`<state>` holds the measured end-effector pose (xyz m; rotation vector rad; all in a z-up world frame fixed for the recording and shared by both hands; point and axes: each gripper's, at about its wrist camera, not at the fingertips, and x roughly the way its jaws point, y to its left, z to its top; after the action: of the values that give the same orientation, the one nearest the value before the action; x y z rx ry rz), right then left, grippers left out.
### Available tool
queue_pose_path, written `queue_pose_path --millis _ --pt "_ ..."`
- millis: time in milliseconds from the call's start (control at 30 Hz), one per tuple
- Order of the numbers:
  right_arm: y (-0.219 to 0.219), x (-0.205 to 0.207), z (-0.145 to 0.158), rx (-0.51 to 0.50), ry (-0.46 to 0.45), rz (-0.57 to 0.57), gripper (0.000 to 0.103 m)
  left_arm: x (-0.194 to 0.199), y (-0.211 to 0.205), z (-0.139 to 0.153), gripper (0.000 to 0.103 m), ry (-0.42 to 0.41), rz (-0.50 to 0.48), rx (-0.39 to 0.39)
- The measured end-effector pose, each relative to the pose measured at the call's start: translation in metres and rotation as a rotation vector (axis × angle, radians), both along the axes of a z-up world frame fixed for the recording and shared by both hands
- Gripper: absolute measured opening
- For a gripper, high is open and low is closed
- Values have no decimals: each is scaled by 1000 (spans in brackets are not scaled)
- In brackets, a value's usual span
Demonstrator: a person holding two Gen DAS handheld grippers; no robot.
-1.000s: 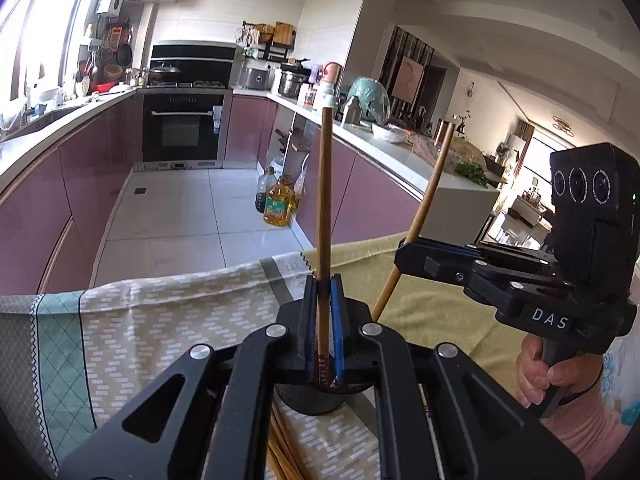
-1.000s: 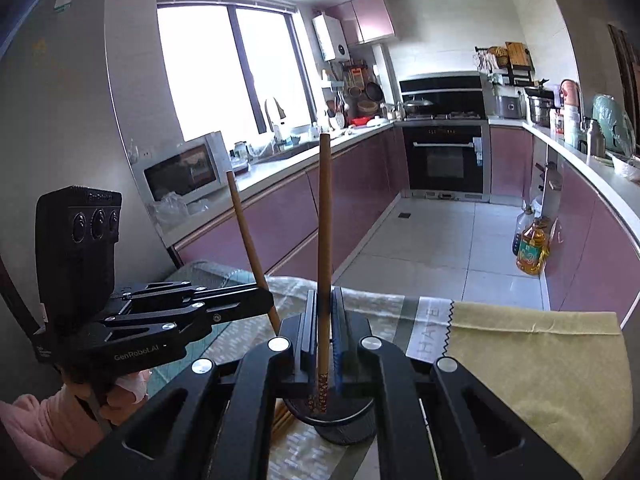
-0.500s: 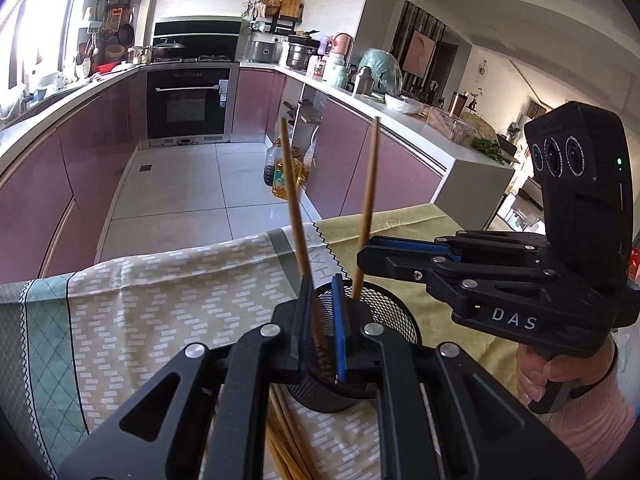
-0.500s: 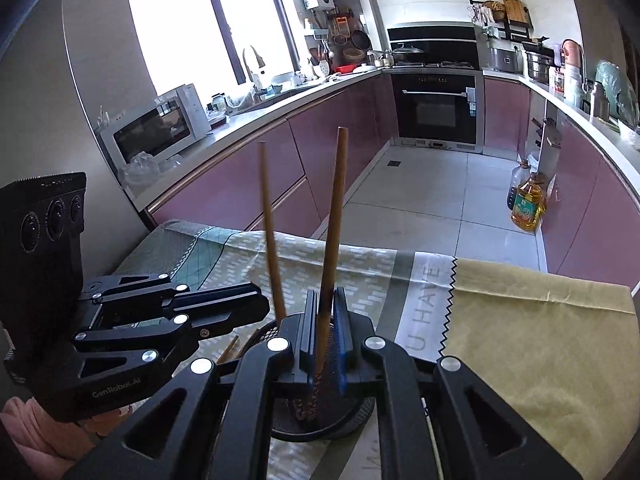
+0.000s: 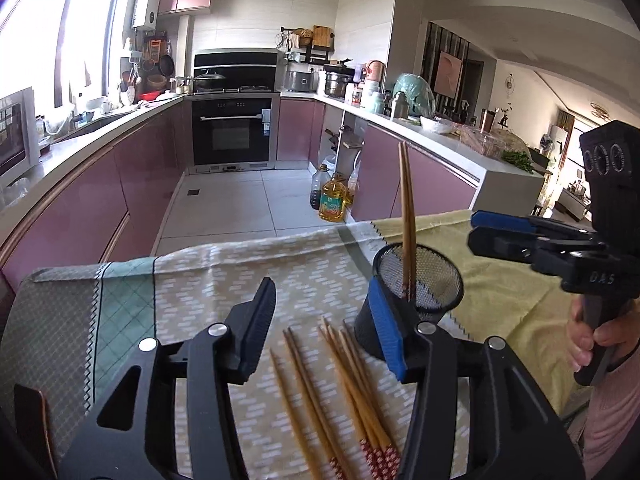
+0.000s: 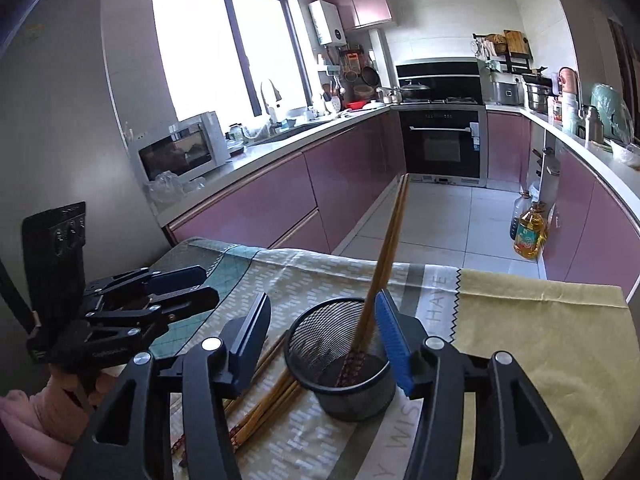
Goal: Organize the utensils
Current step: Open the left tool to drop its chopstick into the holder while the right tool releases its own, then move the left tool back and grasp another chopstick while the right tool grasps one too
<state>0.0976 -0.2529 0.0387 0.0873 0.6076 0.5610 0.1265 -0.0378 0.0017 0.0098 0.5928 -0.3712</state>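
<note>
My left gripper (image 5: 324,324) has just been opening, jaws now standing apart w/ nothing pinched between them. Through the gap I see loose chopsticks (image 5: 340,392) fanned flat on the patterned tablecloth (image 5: 192,280), red-patterned ends toward me. The black mesh holder (image 5: 416,300) sits just past my blue right-side pad, partly behind it, not between the jaws. Two chopsticks (image 5: 407,216) stand in it, leaning a bit, tips up. My right gripper (image 6: 324,328) has also just been opening; jaws apart, gripping nothing. From that cam the mesh holder (image 6: 340,360) sits in the gap, nearer the blue pad, w/ the standing pair (image 6: 386,256) slanting up beside that pad; can't tell if wood touches it. Loose chopsticks (image 6: 260,408) lie left of the holder, under my left-side finger. Yellow cloth (image 6: 540,340) covers the table's right part. Each cam shows the other gripper off to the side, held in a hand (image 5: 596,340).
</note>
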Motion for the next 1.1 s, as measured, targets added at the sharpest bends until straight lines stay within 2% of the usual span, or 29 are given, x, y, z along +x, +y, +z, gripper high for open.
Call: queue_pose_path --millis 133,267,333,467,533,867,1100 --pt "16 -22 -19 0 27 52 57 -12 16 -26 49 63 28 46" --pt "43 -31 -57 -49 121 117 56 -20 24 -62 49 135 37 74" --pt "53 -30 -75 -57 180 131 47 -22 26 -77 49 171 44 91" --pt "66 -29 -102 -76 249 132 40 -24 26 -97 48 225 36 104" --pt "69 -27 -109 -73 276 130 33 -27 24 -99 47 240 30 99" --pt "80 -26 -119 -90 296 109 25 -25 14 -109 39 287 -14 105" --pt "75 -25 -120 -103 311 78 13 -21 15 -111 28 312 -26 84"
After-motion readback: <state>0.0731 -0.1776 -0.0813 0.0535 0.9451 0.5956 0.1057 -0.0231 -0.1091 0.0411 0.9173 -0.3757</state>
